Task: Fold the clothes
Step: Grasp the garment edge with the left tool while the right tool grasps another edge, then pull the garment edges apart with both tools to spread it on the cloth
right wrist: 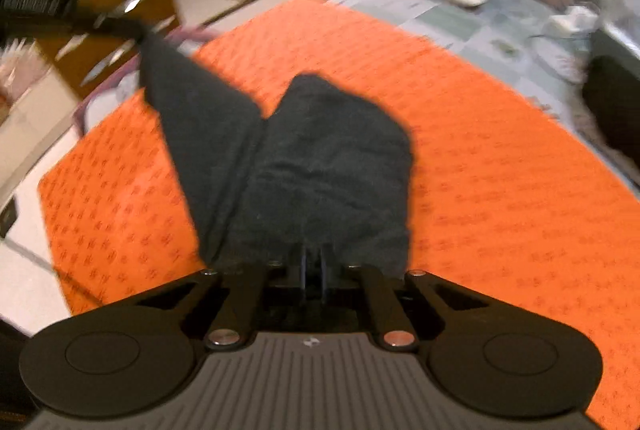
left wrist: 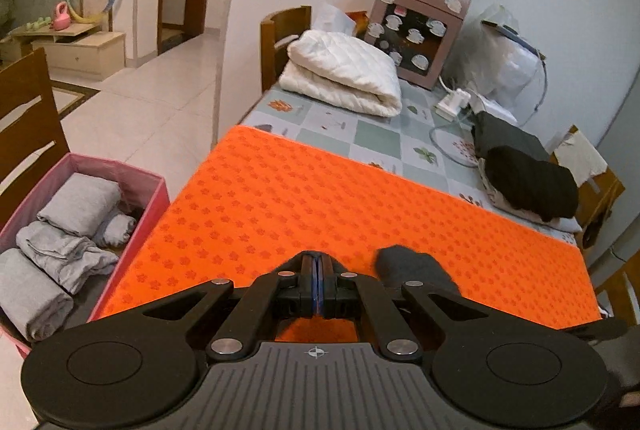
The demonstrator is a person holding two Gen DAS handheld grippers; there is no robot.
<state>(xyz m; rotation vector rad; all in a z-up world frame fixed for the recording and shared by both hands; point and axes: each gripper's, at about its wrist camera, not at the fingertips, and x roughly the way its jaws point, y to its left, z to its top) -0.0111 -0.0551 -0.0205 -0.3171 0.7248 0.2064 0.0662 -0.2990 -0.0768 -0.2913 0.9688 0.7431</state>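
The dark garment (right wrist: 320, 158) hangs over the orange mat (right wrist: 500, 190), stretched between both tools. The right tool (right wrist: 314, 262) is clenched on its near edge at 6 o'clock in the right wrist view. A corner runs up to 10 o'clock, where the left tool (right wrist: 120, 27) appears to pinch it, though blur hides the contact. In the left wrist view the left tool (left wrist: 316, 270) has its pads pressed together, and a bit of the dark cloth shows just to the right at 4 o'clock.

I judge this a carry or lay-down of the garment. To do it well, keep both grips level and the cloth taut so no crease forms, and lower it square onto the mat.

The pink box (left wrist: 132, 172) sits on a chair beside the counter (left wrist: 380, 138), at 9 o'clock in the left view. It holds several folded grey clothes (left wrist: 76, 206), rolled or stacked side by side. A dark pile (left wrist: 532, 182) rests at the counter's far right edge.
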